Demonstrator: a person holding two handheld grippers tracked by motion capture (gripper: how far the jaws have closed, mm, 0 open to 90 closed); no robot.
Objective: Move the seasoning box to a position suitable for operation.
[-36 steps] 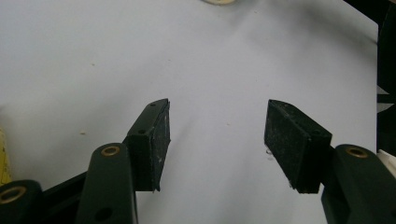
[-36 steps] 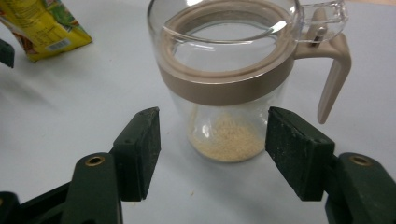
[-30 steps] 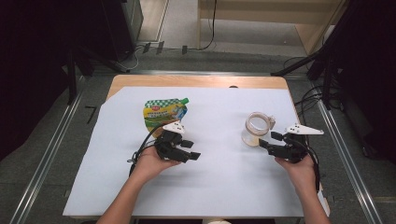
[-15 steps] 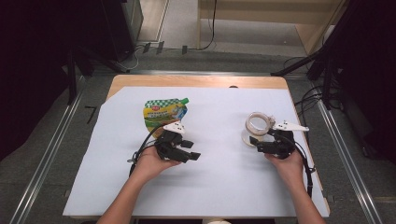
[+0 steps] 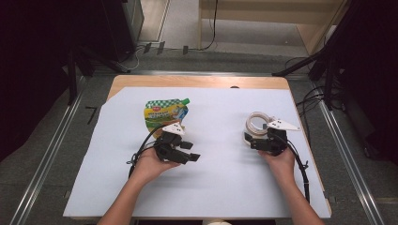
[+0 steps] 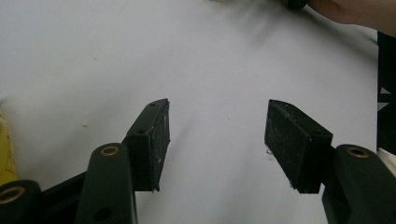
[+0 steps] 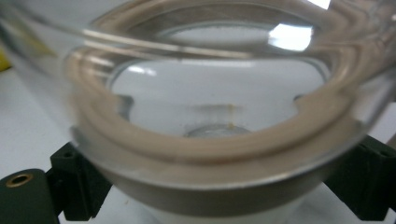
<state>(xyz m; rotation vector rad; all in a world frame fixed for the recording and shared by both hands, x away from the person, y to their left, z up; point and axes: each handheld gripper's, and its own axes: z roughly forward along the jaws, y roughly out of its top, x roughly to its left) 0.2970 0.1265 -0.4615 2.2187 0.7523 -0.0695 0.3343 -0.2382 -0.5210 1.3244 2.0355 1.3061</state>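
Right gripper (image 5: 261, 140) straddles tape roll (image 5: 257, 124), jaws either side, contact unclear (grasp step, likely). Next: squeeze evenly. Left gripper (image 6: 218, 140) wide open, empty, beside pouch (image 5: 165, 114).

On the white-covered surface (image 5: 220, 187) lie a green-yellow pouch (image 5: 165, 114) at 10 o'clock and a tape roll (image 5: 256, 124) at 2 o'clock.
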